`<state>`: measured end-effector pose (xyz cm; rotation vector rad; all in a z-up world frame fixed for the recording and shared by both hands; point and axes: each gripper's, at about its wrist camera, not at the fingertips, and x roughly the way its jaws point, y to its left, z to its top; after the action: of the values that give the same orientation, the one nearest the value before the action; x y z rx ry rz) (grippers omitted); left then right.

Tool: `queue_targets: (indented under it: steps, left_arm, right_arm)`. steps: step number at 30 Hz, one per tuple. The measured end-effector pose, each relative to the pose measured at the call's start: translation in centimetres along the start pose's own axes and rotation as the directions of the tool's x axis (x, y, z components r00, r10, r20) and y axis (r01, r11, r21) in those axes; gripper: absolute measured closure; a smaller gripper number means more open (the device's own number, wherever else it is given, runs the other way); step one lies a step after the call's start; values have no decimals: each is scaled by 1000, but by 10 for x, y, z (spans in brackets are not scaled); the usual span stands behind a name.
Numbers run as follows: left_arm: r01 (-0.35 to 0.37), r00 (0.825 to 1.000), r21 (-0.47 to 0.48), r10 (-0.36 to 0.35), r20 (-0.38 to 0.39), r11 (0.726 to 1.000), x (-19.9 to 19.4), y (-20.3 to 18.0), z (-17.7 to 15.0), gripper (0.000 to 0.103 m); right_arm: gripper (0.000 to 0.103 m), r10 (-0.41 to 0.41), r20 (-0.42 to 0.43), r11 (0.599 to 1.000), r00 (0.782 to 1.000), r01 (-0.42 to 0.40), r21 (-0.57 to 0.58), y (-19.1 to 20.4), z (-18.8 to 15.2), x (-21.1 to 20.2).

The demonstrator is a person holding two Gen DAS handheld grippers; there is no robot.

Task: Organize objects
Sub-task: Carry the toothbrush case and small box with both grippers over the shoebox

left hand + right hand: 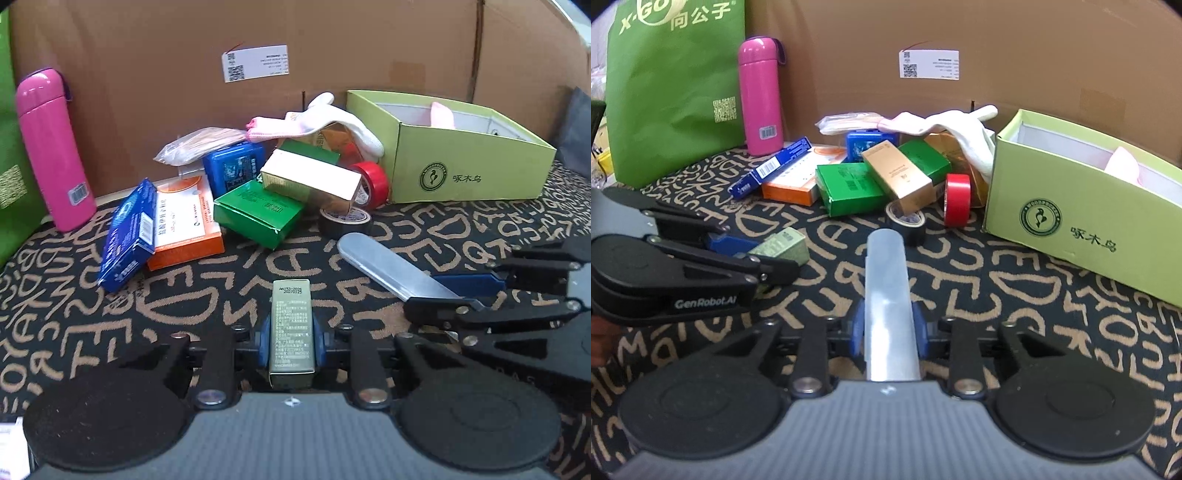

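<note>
Left gripper (pixel 291 341) clamped on a slim olive-green carton (pixel 291 332), blue pads pressed against both long sides, carton sticking forward and slightly up. Right gripper (pixel 891 328) closed on a flat translucent grey case (pixel 886 295), held near its rear end with most of its length cantilevered out front. Both loads carried just above the patterned surface (pixel 74 295), short of the open light-green box (pixel 1082 218) at the right, which already holds something pink.

Probable next step: carrying both items to that box. Main risks, judged from here:

- Case levering downward or sliding out of the pads, given the grip so far back and the smooth plastic.
- Carton crushing or pivoting, gripped only across thin card walls.
- Two grippers very near each other; any crossing toward the box likely to knock the case against the carton or the linkages together.
- Low approach likely to clip the black tape roll (pixel 907 221) or the upright red tape roll (pixel 956 199), sending the latter rolling, or to disturb the gold carton (pixel 897 177) resting tilted on the green boxes (pixel 849 188).
- Case catching on the box wall if brought in too low.
</note>
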<state>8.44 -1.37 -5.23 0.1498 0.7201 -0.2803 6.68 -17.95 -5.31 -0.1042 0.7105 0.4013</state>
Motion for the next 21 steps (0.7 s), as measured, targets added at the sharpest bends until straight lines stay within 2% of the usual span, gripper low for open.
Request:
queue_targets:
  steps: [6,10,13,16,19,21]
  left_arm:
    - [-8,999,-11,8,47,1000,-23,-13,8,80]
    - [60,987,18,-61,147,998,-48,-28,39,80]
    - [136,965,46,-143,218,990,-63,-46,72,80]
    - [205,937,79,-219,271,975,-69,-68,108,80]
    - [259,915,88,-274,297,962,-62,-90,141,80]
    - [293,909,76,-303,285,953,-49,-103,161,80]
  right_arm:
    - [76,16,60,998,998,-19,55,-11,4,-29]
    - [76,20,141,996,990,-32,82,-32,19,-65]
    - [76,-25,209,996,977,7,88,-54,34,-95]
    - [76,-104,263,993,959,83,89,-77,51,-122]
    - [76,-202,308,978,930,177,107,-102,67,-142]
    - [76,-268,323,963,908,240,125,-119,76,-145]
